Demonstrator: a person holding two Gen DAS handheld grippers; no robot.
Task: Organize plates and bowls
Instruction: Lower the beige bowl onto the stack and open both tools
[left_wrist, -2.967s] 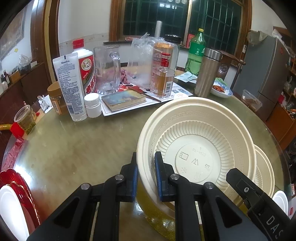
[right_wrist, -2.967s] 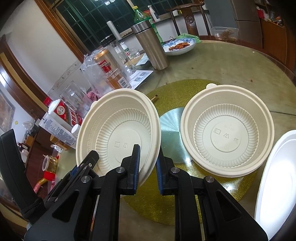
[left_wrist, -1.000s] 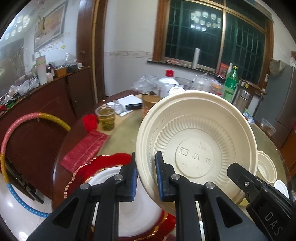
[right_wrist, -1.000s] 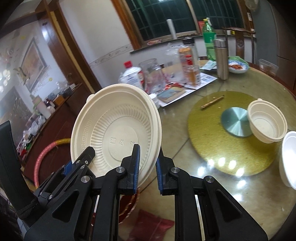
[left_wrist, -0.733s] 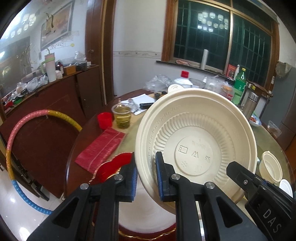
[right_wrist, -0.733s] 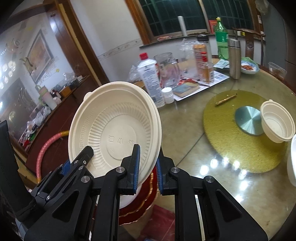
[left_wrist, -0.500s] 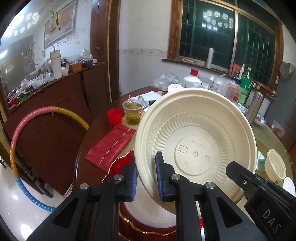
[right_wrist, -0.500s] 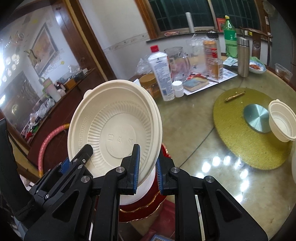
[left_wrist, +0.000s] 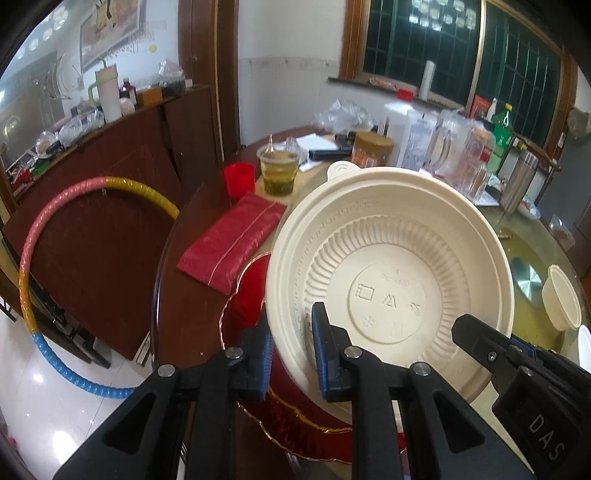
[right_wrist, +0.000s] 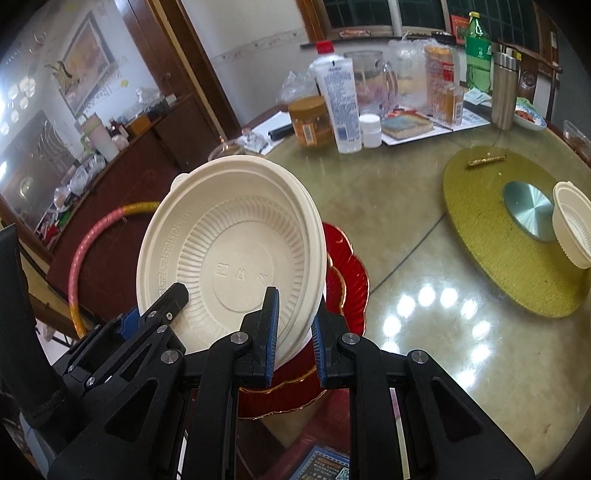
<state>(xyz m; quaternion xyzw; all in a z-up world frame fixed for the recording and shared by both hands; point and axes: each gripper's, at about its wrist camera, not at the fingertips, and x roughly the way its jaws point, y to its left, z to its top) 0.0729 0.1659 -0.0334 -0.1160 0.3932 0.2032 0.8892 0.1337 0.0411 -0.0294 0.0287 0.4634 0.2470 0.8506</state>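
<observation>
Holding the cream bowl (left_wrist: 391, 280) tilted on edge, you have both sets of fingers clamped on its rim: left gripper (left_wrist: 290, 354) on the near-left edge, right gripper (right_wrist: 293, 332) on the opposite edge. The red plate stack (right_wrist: 347, 273) lies directly below on the table (right_wrist: 424, 229); level the bowl, then lower.

Cream ribbed bowl (left_wrist: 391, 280) tilted, interior facing camera, above red scalloped plates (right_wrist: 347, 273); second cream bowl (right_wrist: 572, 229) probably upright, well beyond plates.
</observation>
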